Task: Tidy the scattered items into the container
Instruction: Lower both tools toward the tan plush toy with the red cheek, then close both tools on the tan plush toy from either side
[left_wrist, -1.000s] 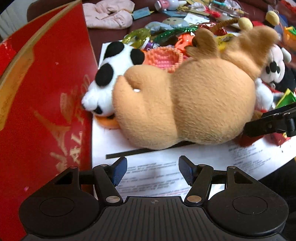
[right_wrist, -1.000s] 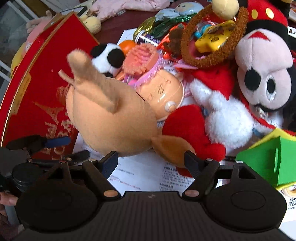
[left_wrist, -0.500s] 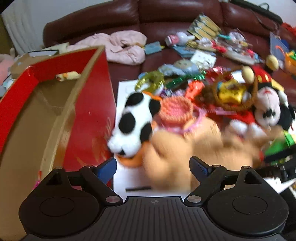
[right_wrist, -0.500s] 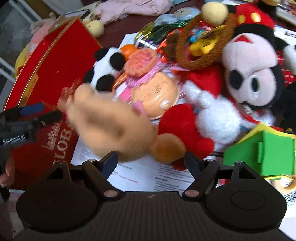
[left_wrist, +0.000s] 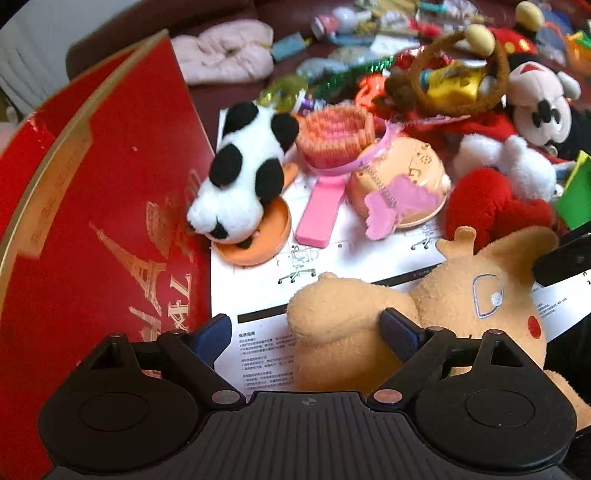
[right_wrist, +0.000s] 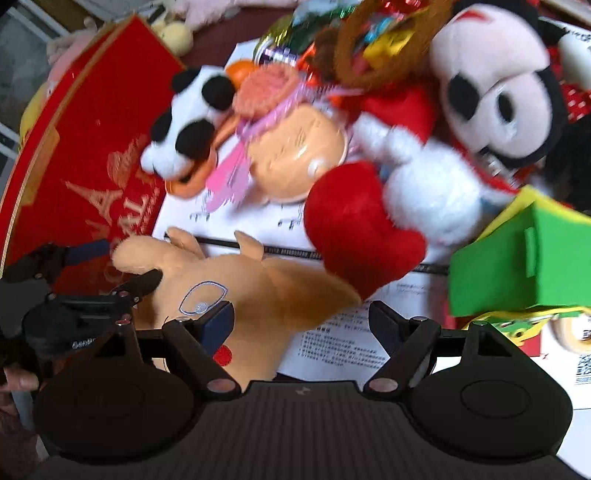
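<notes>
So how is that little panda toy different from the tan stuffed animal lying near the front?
The panda is black and white; the tan plush is one sandy colour with a red cheek dot. The panda is smaller and rests on an orange dish against the red box; the tan plush sprawls on the printed paper, partly between the left tool's open fingers. Both are soft toys outside the box.

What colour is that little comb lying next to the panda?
The comb has a pink handle and salmon-orange bristles; it shows best in the left wrist view.

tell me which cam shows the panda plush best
Left wrist view: the panda plush is sharp and whole, resting on an orange dish. In the right wrist view it is motion-blurred.
</notes>
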